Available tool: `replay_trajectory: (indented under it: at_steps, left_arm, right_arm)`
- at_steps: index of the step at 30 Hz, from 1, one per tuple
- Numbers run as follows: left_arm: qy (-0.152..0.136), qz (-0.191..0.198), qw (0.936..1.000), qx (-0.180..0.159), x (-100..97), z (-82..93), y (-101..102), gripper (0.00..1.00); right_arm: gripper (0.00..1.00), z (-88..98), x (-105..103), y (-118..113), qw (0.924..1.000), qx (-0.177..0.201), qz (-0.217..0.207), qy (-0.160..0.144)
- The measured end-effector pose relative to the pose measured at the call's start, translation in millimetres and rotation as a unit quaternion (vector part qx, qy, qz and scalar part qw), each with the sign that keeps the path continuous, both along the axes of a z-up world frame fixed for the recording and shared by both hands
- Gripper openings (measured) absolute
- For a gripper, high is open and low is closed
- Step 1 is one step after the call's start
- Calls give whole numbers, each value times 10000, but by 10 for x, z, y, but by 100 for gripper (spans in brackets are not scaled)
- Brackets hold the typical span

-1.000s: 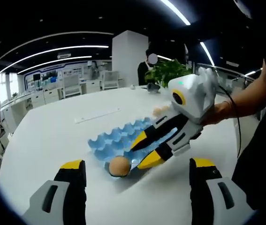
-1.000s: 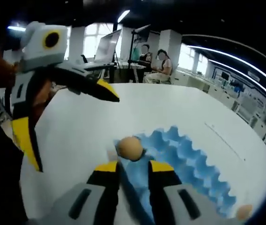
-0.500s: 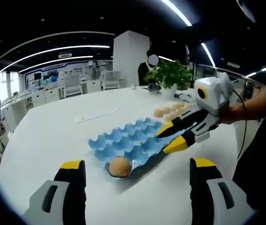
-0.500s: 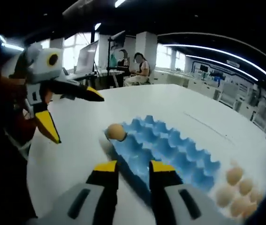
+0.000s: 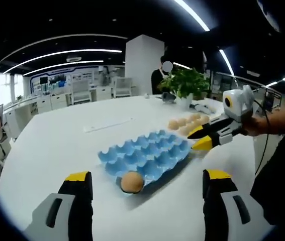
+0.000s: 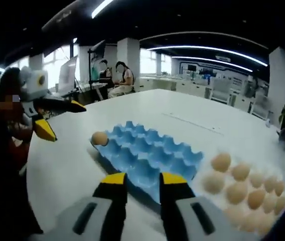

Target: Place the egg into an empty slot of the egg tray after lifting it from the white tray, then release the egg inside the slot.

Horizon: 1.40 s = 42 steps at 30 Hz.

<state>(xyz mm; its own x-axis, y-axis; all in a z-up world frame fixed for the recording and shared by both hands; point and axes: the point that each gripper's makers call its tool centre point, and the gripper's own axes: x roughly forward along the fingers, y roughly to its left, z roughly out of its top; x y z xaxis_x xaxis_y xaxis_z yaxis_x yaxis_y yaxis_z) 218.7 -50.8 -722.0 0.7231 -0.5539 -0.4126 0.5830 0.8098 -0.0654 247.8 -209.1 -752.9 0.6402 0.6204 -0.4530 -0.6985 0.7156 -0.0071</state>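
Round white table (image 5: 46, 150), bare but for a blue egg tray (image 5: 147, 155) at its middle, with one egg (image 5: 131, 182) seated in a corner slot. Beyond the far end of it, loose eggs (image 6: 243, 183) clustered on a white tray whose edges cannot be made out. Left gripper (image 5: 147, 201) low over the table near that corner, jaws spread wide, nothing between them. Right gripper (image 6: 143, 183) above the tray's other end, jaws narrowly parted and empty. Around — open-plan office: ceiling light strips, white pillars, desks, seated people, a potted plant (image 5: 185, 83) at the table's far edge.
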Motion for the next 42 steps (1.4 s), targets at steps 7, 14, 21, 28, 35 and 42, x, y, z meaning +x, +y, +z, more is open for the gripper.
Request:
replay_trajectory:
  at_steps: [7,14,21,28,35,42]
  left_arm:
    - [41,182,9994,-285,28,90,24,99]
    - [56,160,9995,-274,10,129,-32,99]
    - [134,386,9982,-441,60,147,22,99]
    - [-714,201,9971,-138,140,392,17,98]
    - [-255,265,9985,-415,113,248,12,100]
    - [-106,328,9983,-466,111,169,27,100]
  right_arm:
    - [24,44,3,-9,9999,-59,-2,-112]
    - [24,137,47,-181,9993,-66,-264,-260]
    - [24,238,103,-562,9952,-180,-837,-481]
    - [24,256,146,-937,9885,-183,-1416,-497]
    - [24,229,171,-1194,9802,-259,-1915,-435]
    - [26,45,170,-1358,9745,-300,-2225,-38]
